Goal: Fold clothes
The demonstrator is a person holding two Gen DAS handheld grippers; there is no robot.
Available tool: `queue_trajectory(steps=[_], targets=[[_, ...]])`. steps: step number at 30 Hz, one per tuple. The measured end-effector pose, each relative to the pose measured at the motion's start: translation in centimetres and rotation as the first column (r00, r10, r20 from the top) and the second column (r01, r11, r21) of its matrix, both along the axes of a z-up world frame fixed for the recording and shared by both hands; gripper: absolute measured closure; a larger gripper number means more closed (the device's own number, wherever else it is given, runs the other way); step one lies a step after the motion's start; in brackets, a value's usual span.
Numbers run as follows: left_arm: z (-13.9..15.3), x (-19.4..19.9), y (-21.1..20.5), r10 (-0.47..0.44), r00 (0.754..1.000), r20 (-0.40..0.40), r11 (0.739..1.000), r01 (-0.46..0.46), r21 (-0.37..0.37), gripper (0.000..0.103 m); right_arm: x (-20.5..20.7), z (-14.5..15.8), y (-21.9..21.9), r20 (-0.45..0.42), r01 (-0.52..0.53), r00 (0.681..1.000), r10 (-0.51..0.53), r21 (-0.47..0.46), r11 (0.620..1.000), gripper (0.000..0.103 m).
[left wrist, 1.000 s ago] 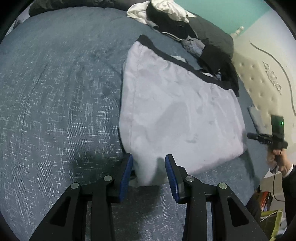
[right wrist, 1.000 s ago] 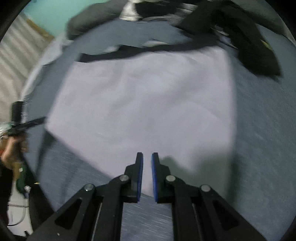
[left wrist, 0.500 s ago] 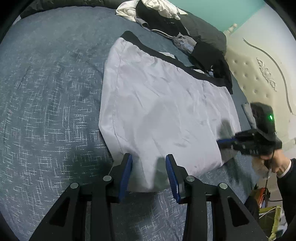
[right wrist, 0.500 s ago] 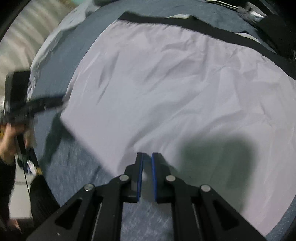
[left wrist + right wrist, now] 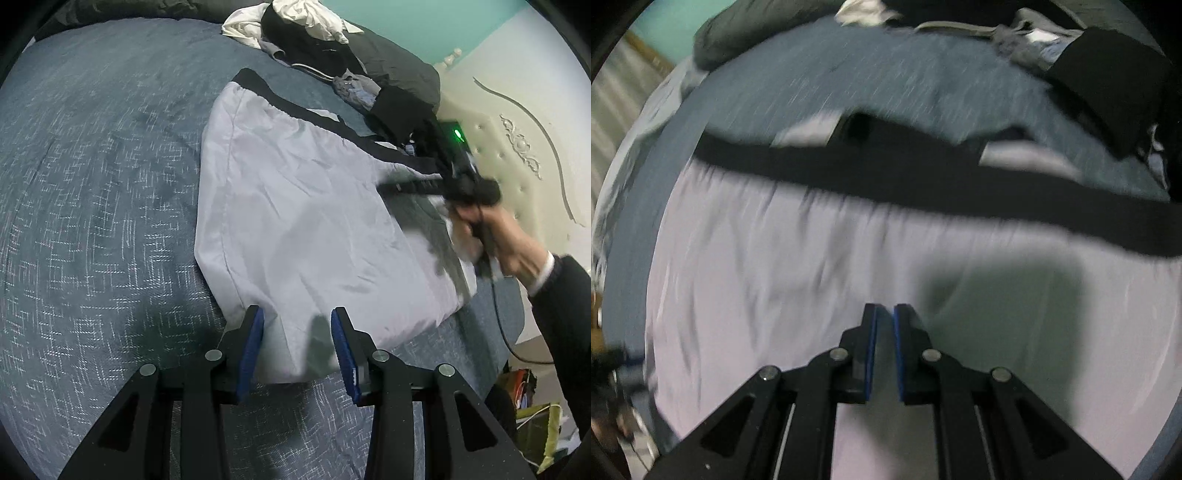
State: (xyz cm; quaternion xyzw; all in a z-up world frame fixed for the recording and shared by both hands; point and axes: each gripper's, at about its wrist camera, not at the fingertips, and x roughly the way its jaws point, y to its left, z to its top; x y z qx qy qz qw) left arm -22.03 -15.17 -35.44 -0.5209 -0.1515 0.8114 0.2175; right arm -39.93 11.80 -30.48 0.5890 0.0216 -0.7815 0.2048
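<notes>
Shorts [image 5: 295,221], pale lilac with a black waistband [image 5: 332,125], lie spread flat on the blue bed [image 5: 92,184], waistband at the far side, hem at the near edge. Left claw [image 5: 297,343] sits at the near left corner of the shorts, blue pads apart, cloth lying between them; cannot tell whether the pads press on it, it looks loose. Right claw [image 5: 884,343] hangs over the middle of the shorts [image 5: 775,295], pointing steeply down, pads almost together with only a thin slit, nothing between them. Its shadow falls on the cloth just right of it. Right wrist view is motion-blurred. From the left wrist view the right claw [image 5: 391,186] shows as a dark blurred tool over the right part of the shorts, gripped by a hand [image 5: 509,240] in a dark sleeve [image 5: 565,295], a green light on top. Clothes pile [image 5: 332,44], black, white and grey, sits at the far edge of the bed, beyond the waistband. Cream padded headboard [image 5: 517,147] stands on the right.
</notes>
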Motion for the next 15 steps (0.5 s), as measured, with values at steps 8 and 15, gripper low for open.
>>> queue_trajectory(steps=[8,15], targets=[[0.3,-0.3,-0.2,0.005,1.0,-0.006,1.0,-0.005,0.009,0.061,-3.4,0.9,0.0,-0.04,0.075,0.996,-0.076,-0.038,0.996,0.096],[1.6,0.0,-0.1,0.018,1.0,-0.025,1.0,-0.018,0.005,0.061,3.5,1.8,-0.1,0.018,-0.056,0.998,0.056,-0.021,0.998,0.096]])
